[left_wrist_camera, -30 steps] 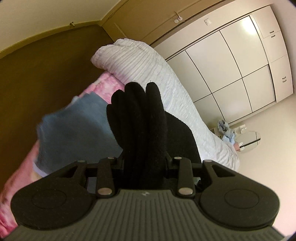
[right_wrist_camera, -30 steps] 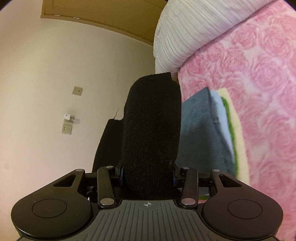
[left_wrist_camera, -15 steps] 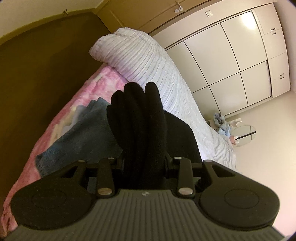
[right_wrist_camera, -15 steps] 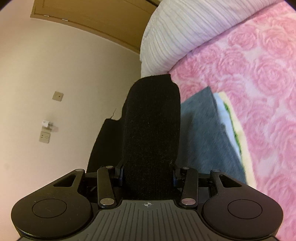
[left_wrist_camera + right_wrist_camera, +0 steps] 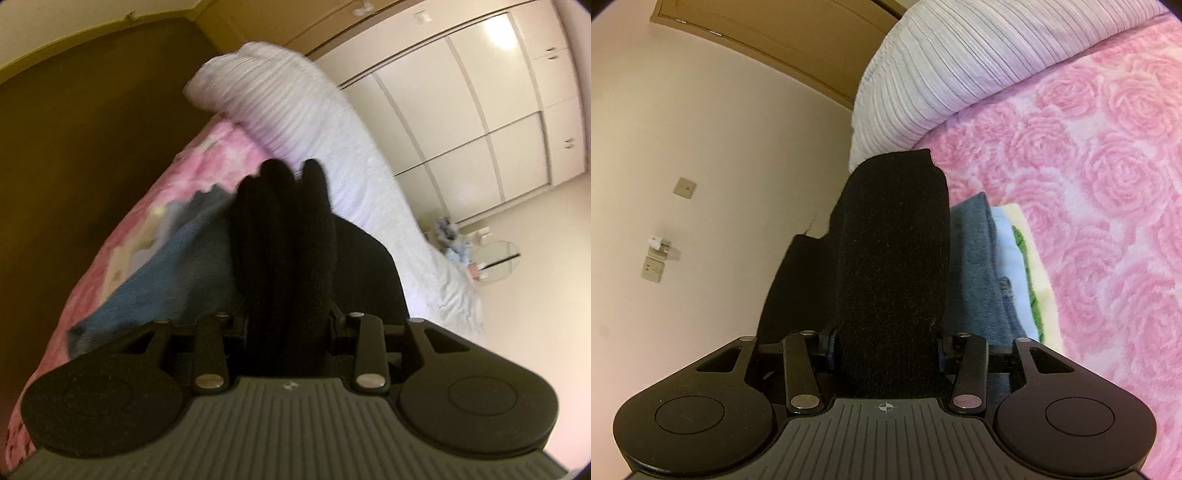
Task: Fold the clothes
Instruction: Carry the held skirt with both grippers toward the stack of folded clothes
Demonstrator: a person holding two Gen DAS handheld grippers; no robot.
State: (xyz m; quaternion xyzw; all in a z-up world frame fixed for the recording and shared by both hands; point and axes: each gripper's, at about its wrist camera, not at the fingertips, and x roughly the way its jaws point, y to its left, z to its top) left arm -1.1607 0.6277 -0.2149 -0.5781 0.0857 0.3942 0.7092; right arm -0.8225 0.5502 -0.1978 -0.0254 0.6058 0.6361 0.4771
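Note:
My left gripper [image 5: 288,295] is shut on a bunched edge of a black knit garment [image 5: 284,236], which stands up between the jaws and hides the fingers. My right gripper [image 5: 890,314] is shut on another part of the same black garment [image 5: 894,258], a flat band rising from the jaws. Both hold it in the air above a stack of folded clothes on the bed. A folded blue-grey garment [image 5: 979,269] tops that stack; it also shows in the left wrist view [image 5: 177,273]. Light blue and cream-green folded pieces [image 5: 1030,280] lie under it.
The pink rose-patterned blanket [image 5: 1108,192] covers the bed. A white ribbed duvet [image 5: 960,74] is heaped at its far side, also in the left wrist view [image 5: 314,122]. White wardrobe doors [image 5: 480,110] and a small round table [image 5: 495,262] stand beyond. A wall with sockets [image 5: 653,266] is at left.
Both grippers have moved with the black garment over the folded stack; the views have shifted and the stack looks slightly farther in the left view. The grips have not changed.

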